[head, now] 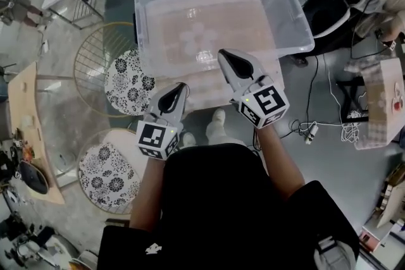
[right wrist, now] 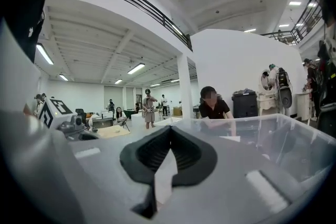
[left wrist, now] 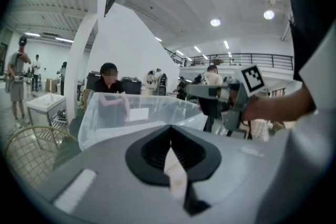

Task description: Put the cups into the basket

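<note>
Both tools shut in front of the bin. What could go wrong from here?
The cups show only as faint clear rounds in the bin, so a grasp could be misjudged.
Both the left tool and the right tool are shut and empty; reaching in like that could knock cups over.
The bin's wall is tall and the wire basket sits off to the left; a carried cup could clip either rim.

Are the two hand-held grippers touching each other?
Apart. The head view shows the left hand-held gripper and the right hand-held gripper side by side with a plain gap between them.
</note>
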